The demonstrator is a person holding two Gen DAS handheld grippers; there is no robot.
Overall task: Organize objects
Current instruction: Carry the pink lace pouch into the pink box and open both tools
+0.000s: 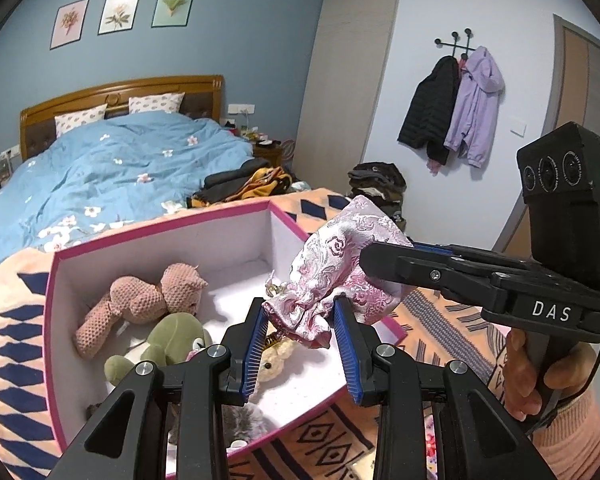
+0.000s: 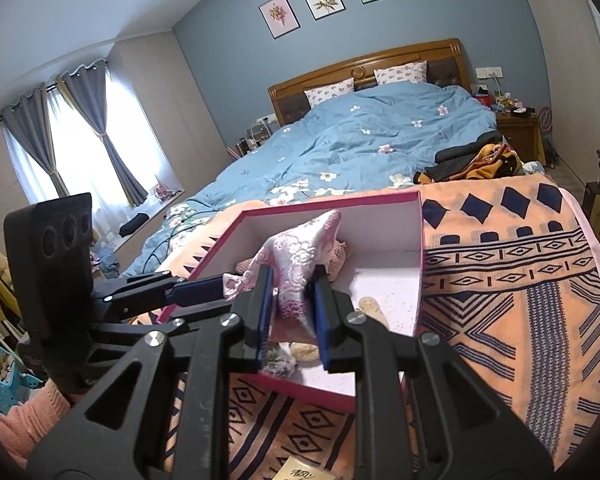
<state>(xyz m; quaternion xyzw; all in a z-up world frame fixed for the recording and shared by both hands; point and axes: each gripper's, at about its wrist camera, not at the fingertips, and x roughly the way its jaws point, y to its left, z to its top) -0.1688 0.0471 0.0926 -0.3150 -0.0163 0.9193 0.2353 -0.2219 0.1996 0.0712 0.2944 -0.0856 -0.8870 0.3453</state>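
Right gripper (image 2: 291, 312) clenches the brocade pouch (image 1: 340, 264) above the pink box (image 1: 160, 236); left gripper (image 1: 300, 344), jaws released, flanks its ruffled mouth. Lower it beside the plush toys before letting go.

A wooden-headboard bed (image 2: 364, 60) carries a rumpled blue floral duvet (image 2: 360, 144) and two spotted pillows (image 1: 156, 102). Three framed botanical prints (image 1: 120, 11) hang above; black and lilac jackets (image 1: 452, 108) hang on wall hooks; grey curtains (image 2: 96, 128) flank the window.
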